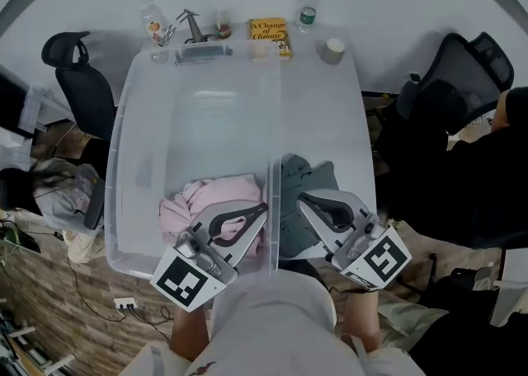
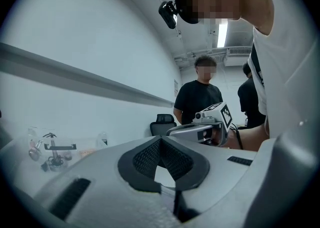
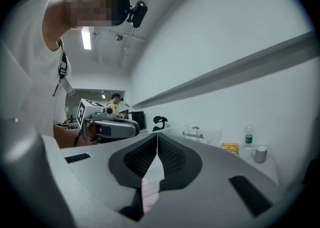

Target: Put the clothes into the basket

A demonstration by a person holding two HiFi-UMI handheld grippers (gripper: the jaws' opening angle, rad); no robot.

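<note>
My left hand-held gripper (image 1: 264,209) and right hand-held gripper (image 1: 302,198) are both closed and empty. The pink clothes (image 1: 206,198) lie inside the basket (image 1: 116,160), and the grey garment (image 1: 307,175) lies on the table (image 1: 330,110) just outside its wall. I'd open the right one wide, bite a thick grey fold and lift it clear over that wall.

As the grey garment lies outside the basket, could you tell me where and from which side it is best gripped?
Probably the raised crumpled fold in the middle of the grey garment, from above on the near side with the right tool, which is shut now. It lies bunched on the table against the right wall of the basket, so that wall blocks a left approach.
</note>
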